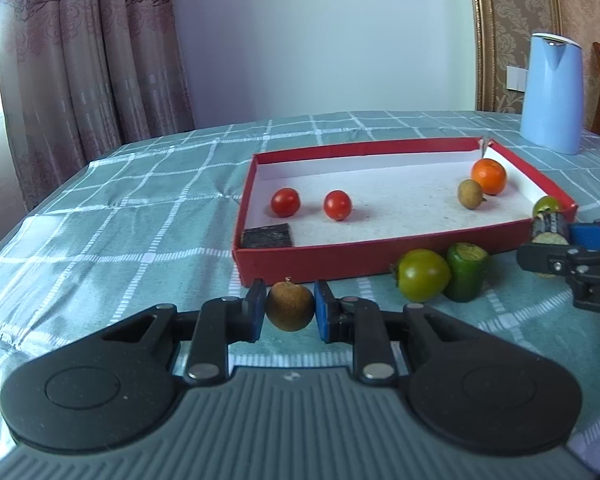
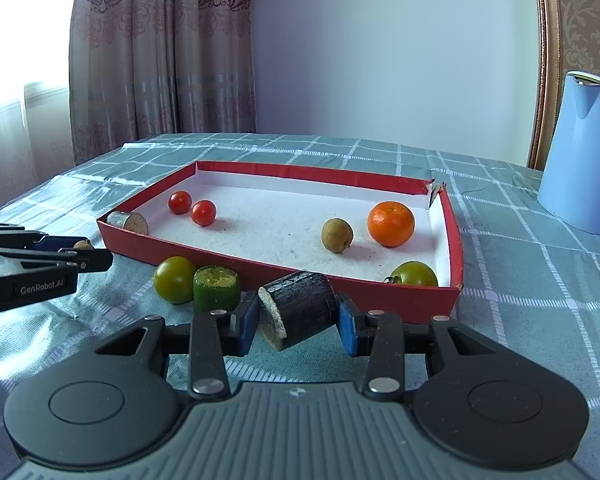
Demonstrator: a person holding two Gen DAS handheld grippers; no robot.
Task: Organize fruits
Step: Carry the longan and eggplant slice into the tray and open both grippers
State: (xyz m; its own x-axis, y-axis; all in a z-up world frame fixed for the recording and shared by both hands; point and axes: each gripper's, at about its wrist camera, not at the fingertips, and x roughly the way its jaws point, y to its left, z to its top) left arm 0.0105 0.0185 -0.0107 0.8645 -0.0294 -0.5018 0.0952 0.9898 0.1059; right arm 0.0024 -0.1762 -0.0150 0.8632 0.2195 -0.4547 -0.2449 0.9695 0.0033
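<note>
Two hand-held grippers, left clamped on brown longan, right on dark cane piece.

We see a red tray on teal white-checked cloth, beside it a pale-blue jug.

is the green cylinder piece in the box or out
Out. The green cylinder piece stands on the tablecloth beside a green tomato, outside the red box.
</note>
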